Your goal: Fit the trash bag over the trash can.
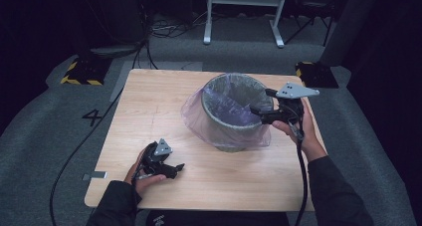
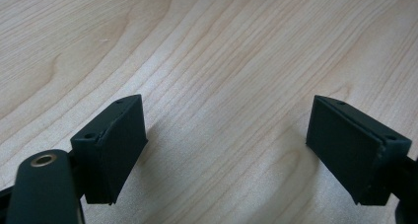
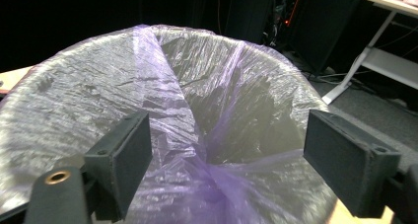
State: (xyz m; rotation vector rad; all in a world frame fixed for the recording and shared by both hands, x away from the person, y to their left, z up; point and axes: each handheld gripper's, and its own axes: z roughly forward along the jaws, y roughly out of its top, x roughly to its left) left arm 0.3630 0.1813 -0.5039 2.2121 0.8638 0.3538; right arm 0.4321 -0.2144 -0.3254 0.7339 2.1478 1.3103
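Clearly thin, slippery purple bag (image 1: 219, 117) lining the bin (image 1: 234, 136) mid-desk (image 1: 149, 111) tears easily, so pinch its rim fold; right gripper (image 1: 259, 114) apart there, left gripper (image 1: 176, 169) apart, idle near-left.

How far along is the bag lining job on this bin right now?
Done: the purple bag sits inside the bin and drapes over its rim on the left and front. In hand: the right gripper is at the right rim, jaws open, gripping nothing. Left: a loose fold crosses the opening and needs spreading. The left gripper rests open on the table.
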